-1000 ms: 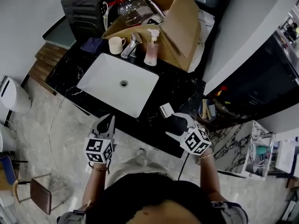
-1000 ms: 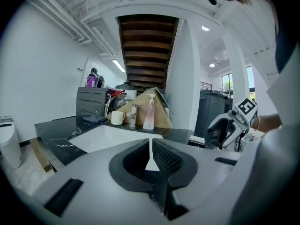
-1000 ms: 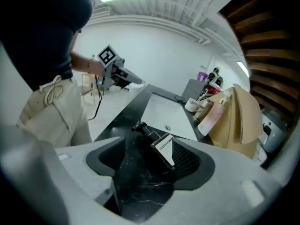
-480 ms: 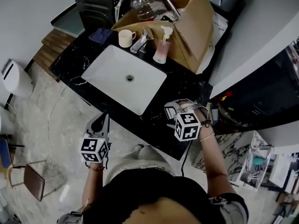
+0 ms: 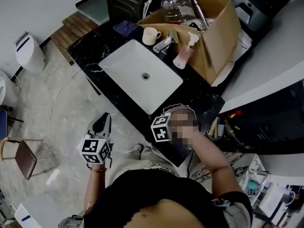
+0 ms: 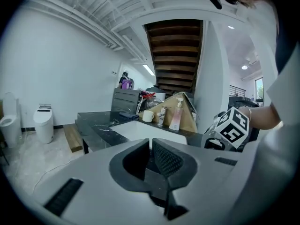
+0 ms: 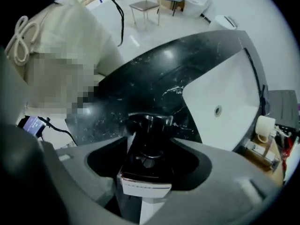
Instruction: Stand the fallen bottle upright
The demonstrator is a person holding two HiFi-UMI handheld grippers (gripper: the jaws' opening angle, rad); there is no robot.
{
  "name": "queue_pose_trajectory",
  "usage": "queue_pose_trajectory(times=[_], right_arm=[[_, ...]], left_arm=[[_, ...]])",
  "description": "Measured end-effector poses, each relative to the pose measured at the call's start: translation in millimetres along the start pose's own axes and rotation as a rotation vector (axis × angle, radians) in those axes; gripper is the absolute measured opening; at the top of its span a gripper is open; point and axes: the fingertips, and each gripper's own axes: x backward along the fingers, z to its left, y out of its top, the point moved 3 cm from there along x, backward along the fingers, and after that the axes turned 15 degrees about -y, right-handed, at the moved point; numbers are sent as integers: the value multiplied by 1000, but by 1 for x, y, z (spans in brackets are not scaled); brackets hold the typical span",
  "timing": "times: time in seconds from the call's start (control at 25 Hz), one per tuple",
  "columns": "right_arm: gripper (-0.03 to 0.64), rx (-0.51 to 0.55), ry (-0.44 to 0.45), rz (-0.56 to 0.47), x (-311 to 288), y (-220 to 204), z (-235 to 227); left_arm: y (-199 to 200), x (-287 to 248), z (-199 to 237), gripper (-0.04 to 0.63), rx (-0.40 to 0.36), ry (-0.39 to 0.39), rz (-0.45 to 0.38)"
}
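The right gripper is pointing steeply down at the black bench, and the dark bottle is lying on the stone directly between its jaws, with the sink ahead and to that gripper's right. The bottle's glossy far end is blending into the dark stone and is hard to make out, and its near end is being cut off by the gripper's own body. In the head view the bottle and the jaw tips are hiding under this gripper, with only its marker cube showing clearly. The jaws are standing spread wide on either side of the bottle and have just been closing in, not yet clamping it. A second ago this gripper was pointing roughly level at the bench's front edge. It is now tipping down over the bench, with its cube rolled round to the left. The left gripper is still hanging off the bench's front edge over the floor, well to the left of the right one, its jaws pressed together on nothing. A white label at the bottle's near end is carrying a line of print too blurred to read.
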Motion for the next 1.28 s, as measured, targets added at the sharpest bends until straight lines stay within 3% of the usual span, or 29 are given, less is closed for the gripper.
queue_pose_trajectory(times=[0.12, 0.32, 0.44, 0.56, 0.84, 1.08, 1.28], right_arm=[[275, 18, 30, 45, -9, -1, -1], [230, 12, 7, 51, -8, 0, -3], [230, 15, -16, 10, -4, -1, 0], [229, -69, -50, -65, 4, -6, -2], [227, -415, -171, -315, 28, -39, -12], [225, -866, -265, -520, 39, -86, -22], [224, -1185, -432, -640, 34, -112, -15]], left_arm=[[-5, 13, 4, 20, 18, 42, -4], [-11, 24, 7, 20, 37, 83, -5], [-9, 24, 5, 20, 33, 80, -12], [-10, 19, 2, 20, 29, 58, -7], [-5, -11, -16, 20, 3, -30, 12], [2, -39, -35, 20, -32, -113, 27], [2, -54, -47, 20, -42, -149, 52]])
